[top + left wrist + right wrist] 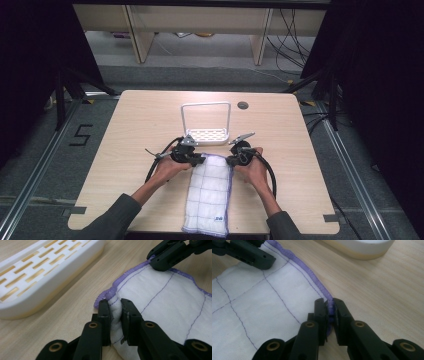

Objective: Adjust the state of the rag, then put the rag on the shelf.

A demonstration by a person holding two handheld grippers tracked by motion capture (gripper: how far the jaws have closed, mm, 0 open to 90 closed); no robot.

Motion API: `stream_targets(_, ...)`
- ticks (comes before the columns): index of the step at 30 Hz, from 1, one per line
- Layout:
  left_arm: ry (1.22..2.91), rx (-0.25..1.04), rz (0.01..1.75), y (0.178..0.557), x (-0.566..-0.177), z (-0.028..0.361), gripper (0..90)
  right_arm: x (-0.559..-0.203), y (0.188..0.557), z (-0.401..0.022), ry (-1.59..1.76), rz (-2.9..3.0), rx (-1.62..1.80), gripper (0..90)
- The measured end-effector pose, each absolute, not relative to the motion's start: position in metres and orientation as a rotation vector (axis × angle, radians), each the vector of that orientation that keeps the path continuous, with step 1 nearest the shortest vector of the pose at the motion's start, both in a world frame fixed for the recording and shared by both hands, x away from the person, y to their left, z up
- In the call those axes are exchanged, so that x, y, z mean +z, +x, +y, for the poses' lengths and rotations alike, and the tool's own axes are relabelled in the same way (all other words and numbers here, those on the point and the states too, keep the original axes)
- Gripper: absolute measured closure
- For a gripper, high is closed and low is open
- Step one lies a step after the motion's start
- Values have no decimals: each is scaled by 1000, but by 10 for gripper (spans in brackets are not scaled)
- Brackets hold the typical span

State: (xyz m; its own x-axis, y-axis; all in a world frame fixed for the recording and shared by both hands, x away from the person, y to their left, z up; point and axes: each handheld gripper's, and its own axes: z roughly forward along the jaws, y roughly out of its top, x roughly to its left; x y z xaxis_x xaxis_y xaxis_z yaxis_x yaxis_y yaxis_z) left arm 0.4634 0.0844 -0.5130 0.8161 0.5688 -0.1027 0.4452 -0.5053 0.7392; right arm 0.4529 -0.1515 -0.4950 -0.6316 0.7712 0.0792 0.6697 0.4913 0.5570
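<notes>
A white quilted cloth with a purple stitched hem lies lengthwise on the wooden table, reaching down to the near edge. My left gripper is shut on the cloth's far left corner; in the left gripper view the pads pinch a bunched fold of the cloth. My right gripper is shut on the far right corner, and the right gripper view shows its jaws pressed on the purple hem of the cloth. Both grippers rest low at the table, each held by a hand.
A white rack with a slotted base and a tall wire hoop stands just beyond the cloth; its slotted base is close to my left gripper. A round grommet sits at the table's far side. Black cables trail from both grippers.
</notes>
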Motion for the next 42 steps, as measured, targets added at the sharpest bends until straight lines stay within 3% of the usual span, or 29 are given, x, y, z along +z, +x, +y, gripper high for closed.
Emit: stream_targets(42,2041,223,637,433,-446,96,833,-441,425,-150,1050,2442,1075,858)
